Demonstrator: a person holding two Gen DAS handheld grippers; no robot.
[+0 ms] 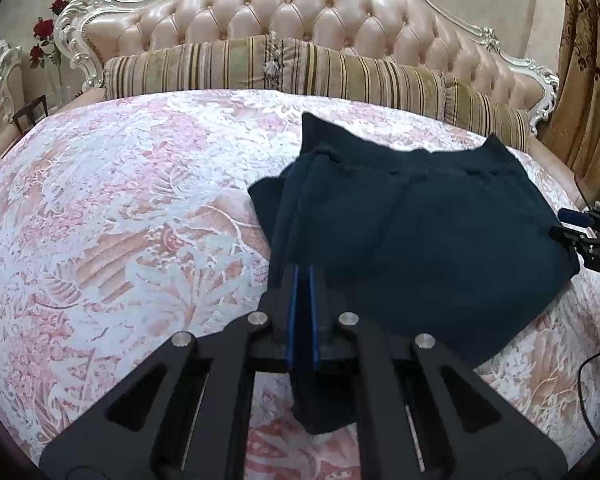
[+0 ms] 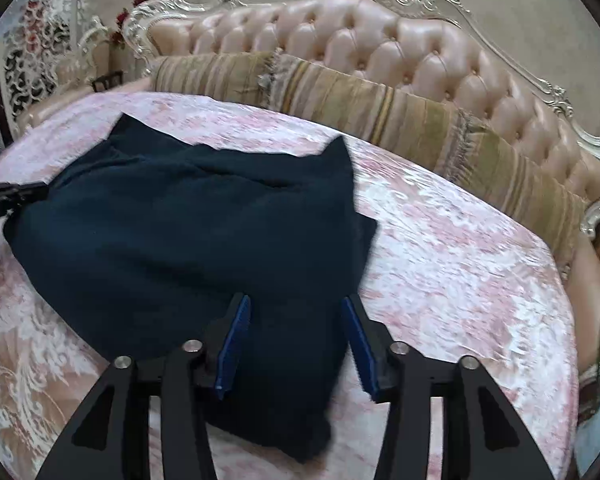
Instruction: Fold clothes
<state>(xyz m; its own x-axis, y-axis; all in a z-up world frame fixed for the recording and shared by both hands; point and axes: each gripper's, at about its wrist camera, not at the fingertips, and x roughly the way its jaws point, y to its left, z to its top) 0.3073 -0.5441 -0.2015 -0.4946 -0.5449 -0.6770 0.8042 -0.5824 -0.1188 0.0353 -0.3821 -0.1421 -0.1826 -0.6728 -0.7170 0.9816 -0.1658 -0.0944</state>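
Observation:
A dark teal garment (image 1: pixel 420 240) lies partly folded on the pink patterned bedspread (image 1: pixel 120 220). My left gripper (image 1: pixel 303 270) is shut on the garment's left edge, and a strip of the cloth runs between the blue pads and hangs out below them. From the right wrist view, the same garment (image 2: pixel 180 240) spreads out ahead, with the left gripper (image 2: pixel 16 196) at its far left corner. My right gripper (image 2: pixel 296 300) stands open above the garment's near right corner; its blue pads sit well apart and do not press the cloth. It also shows at the garment's right side (image 1: pixel 580 232).
Striped bolster pillows (image 1: pixel 220 64) line the tufted pink headboard (image 1: pixel 300 12) at the back. The bedspread (image 2: pixel 460 260) extends to the right of the garment. A brown patterned curtain (image 1: pixel 588 80) hangs at the right, and red roses (image 1: pixel 44 36) stand at the far left.

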